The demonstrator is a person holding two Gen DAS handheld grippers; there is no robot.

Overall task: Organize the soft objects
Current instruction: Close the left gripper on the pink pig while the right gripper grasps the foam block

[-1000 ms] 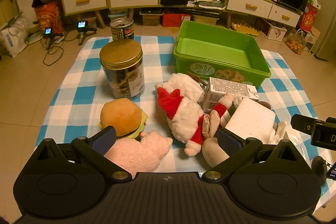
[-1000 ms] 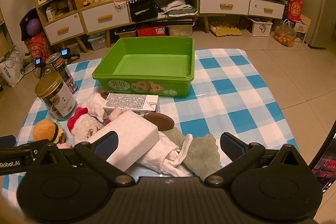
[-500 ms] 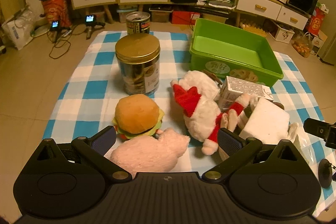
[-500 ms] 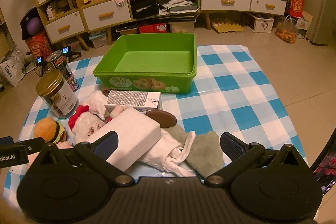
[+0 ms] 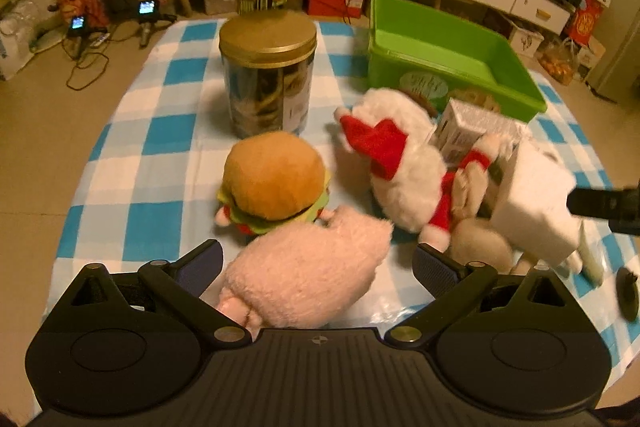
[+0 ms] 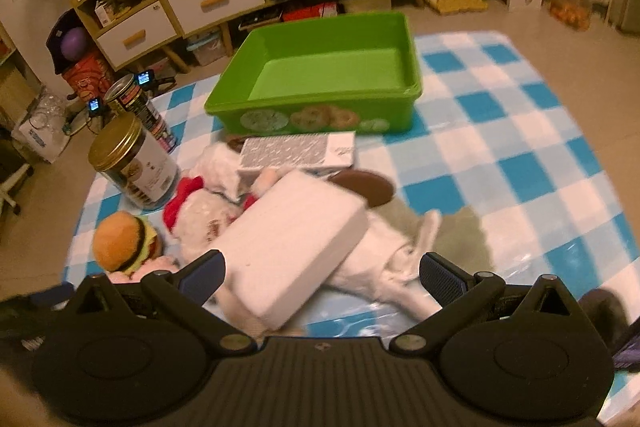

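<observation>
1. The left gripper (image 5: 316,263) stood with jaws apart around the pink plush (image 5: 308,275), not pressing it; closing off-centre could have squeezed fur alone and let it slip.
2. The right gripper (image 6: 320,271), jaws wide and holding nothing, hung over the white block (image 6: 292,247) lying on the Santa plush (image 6: 208,215); it risked picking up a hard thing instead of a soft one.
3. The green bin (image 6: 412,43) sat empty beyond the pile.
4. Everything lay on a blue-checked cloth (image 6: 520,131) spread on a tiled floor, with drawers and shelves behind.

Fuzzy pink plush (image 5: 308,275), glossy plastic bin (image 6: 320,107)
</observation>
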